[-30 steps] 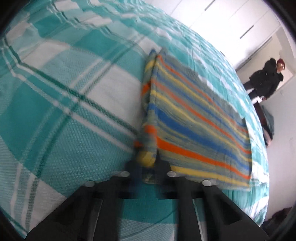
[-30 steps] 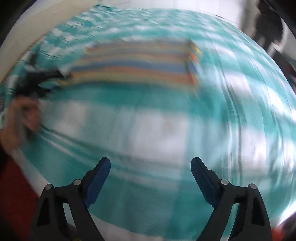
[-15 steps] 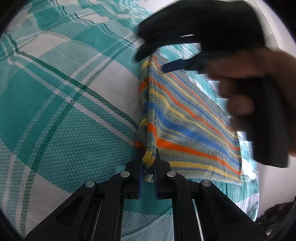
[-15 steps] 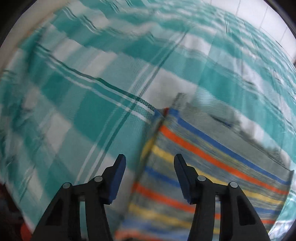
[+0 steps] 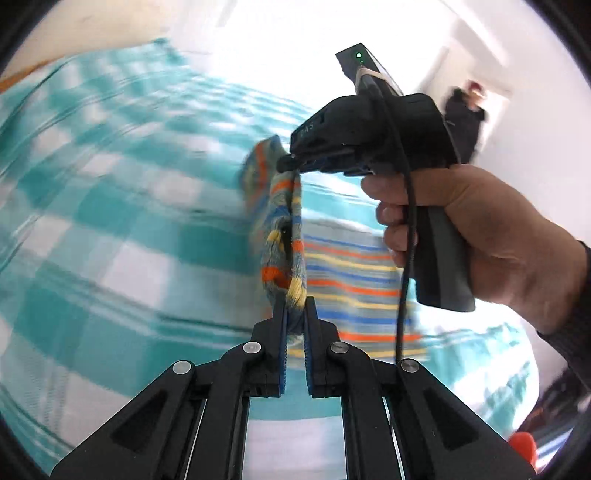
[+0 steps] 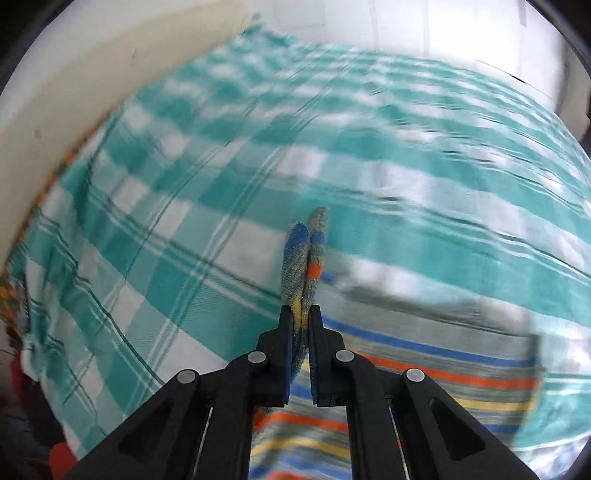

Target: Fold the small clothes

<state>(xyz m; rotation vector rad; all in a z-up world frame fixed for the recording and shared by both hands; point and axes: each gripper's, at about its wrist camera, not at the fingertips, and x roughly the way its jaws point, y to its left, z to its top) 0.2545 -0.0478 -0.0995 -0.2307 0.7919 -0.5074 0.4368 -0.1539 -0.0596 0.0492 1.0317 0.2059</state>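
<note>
A striped garment [image 5: 351,280] in grey, blue, orange and yellow lies on a teal and white checked bed cover [image 5: 110,229]. My left gripper [image 5: 294,306] is shut on one corner of its near edge and holds it lifted. My right gripper [image 6: 300,314] is shut on the other corner of that edge [image 6: 306,258]. In the left wrist view the right gripper [image 5: 291,164] shows above, held in a hand, with the lifted edge hanging between the two grippers. The rest of the garment [image 6: 424,373] lies flat on the cover.
A white wall or headboard [image 6: 92,74] runs along the far left of the bed. A person in dark clothes [image 5: 465,118] stands in a doorway at the far right. White cupboard doors [image 6: 424,29] stand beyond the bed.
My right gripper has come to the garment's edge and shut on its corner. Both grippers have lifted that edge off the bed cover, and both views have swung upward.
</note>
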